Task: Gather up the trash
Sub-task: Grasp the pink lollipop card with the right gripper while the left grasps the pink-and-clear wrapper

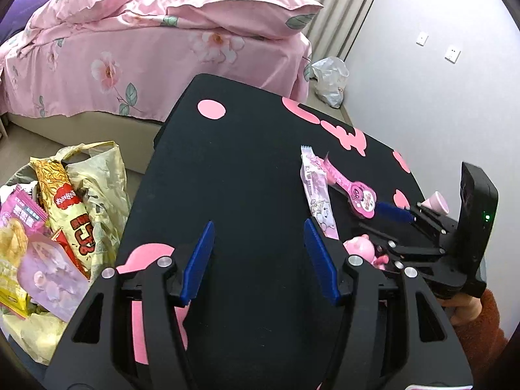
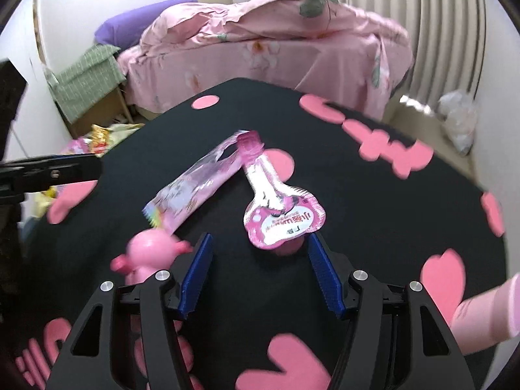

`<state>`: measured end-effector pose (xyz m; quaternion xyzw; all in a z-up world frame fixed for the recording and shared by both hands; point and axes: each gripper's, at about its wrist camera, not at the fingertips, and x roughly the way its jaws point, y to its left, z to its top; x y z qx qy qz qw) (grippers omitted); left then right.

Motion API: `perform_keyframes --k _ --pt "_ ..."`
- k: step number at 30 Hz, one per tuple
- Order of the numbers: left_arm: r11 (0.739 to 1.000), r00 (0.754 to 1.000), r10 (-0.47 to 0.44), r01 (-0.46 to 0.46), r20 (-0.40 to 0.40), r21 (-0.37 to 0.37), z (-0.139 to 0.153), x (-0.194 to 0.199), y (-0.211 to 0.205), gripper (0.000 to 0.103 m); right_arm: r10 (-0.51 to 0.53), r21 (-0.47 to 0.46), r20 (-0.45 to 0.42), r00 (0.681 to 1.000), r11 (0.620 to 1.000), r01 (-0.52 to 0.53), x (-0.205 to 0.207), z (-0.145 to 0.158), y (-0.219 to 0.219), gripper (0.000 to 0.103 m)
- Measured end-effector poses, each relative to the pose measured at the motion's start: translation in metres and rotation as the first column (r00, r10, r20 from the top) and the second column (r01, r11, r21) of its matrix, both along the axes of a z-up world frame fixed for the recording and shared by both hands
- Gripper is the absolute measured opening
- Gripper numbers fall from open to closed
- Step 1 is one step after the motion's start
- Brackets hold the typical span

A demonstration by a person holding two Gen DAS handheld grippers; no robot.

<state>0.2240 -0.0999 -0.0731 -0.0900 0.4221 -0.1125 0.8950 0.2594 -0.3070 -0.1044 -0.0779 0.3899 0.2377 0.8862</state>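
Note:
On the black table (image 2: 373,201) with pink shapes lie a pink guitar-shaped wrapper (image 2: 279,208) and a long lilac snack wrapper (image 2: 195,188). Both also show in the left wrist view, the guitar-shaped wrapper (image 1: 357,195) and the lilac wrapper (image 1: 317,191). My right gripper (image 2: 260,243) is open, its blue pads just short of the guitar-shaped wrapper's wide end; it shows in the left view (image 1: 395,213). My left gripper (image 1: 258,232) is open and empty over bare table. A yellow trash bag (image 1: 97,188) full of wrappers sits left of the table.
A pink toy figure (image 2: 152,253) stands left of my right gripper. A small pink cup (image 1: 437,202) lies at the table's right edge. A bed with pink floral bedding (image 1: 146,48) is behind the table. A clear plastic bag (image 1: 330,79) lies by the wall.

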Motion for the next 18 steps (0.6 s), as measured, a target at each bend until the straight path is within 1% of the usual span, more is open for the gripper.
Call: perform_keyframes --k 2,5,7,9,11,13,14,18 --pt "1.000 1.000 -0.005 0.005 -0.011 0.002 -0.002 0.001 0.000 0.055 -0.029 -0.033 0.020 0.999 0.999 0.029 0.007 0.001 0.002 0.058" --pt "1.000 0.999 -0.025 0.025 -0.026 0.007 -0.008 0.001 -0.003 0.055 -0.062 -0.061 0.018 0.998 0.996 0.063 0.022 -0.001 -0.001 0.058" --pt "0.999 0.999 -0.038 0.038 -0.034 0.006 -0.011 0.001 -0.005 0.055 -0.060 -0.072 0.005 0.998 0.996 0.060 0.030 -0.003 -0.003 0.058" --pt "0.999 0.998 -0.051 0.051 -0.043 0.005 -0.014 0.001 -0.008 0.055 -0.059 -0.053 -0.007 0.998 0.997 0.059 0.036 -0.003 -0.007 0.058" --pt "0.998 0.997 -0.065 0.065 -0.053 0.000 -0.018 0.001 -0.012 0.055 -0.058 -0.002 -0.020 0.998 0.998 0.058 0.041 -0.002 -0.013 0.058" --pt "0.997 0.996 -0.072 0.072 -0.057 0.000 -0.019 0.002 -0.015 0.055 -0.050 0.050 -0.047 0.998 0.997 0.052 0.045 -0.003 -0.018 0.048" --pt "0.997 0.996 -0.074 0.075 -0.056 0.003 -0.019 0.002 -0.017 0.055 -0.049 0.069 -0.059 0.997 0.996 0.053 0.046 -0.003 -0.020 0.048" --pt "0.995 0.993 -0.101 0.102 -0.062 0.006 -0.020 0.008 -0.028 0.055 -0.068 0.056 -0.055 0.996 0.996 0.071 0.032 -0.002 -0.026 0.047"
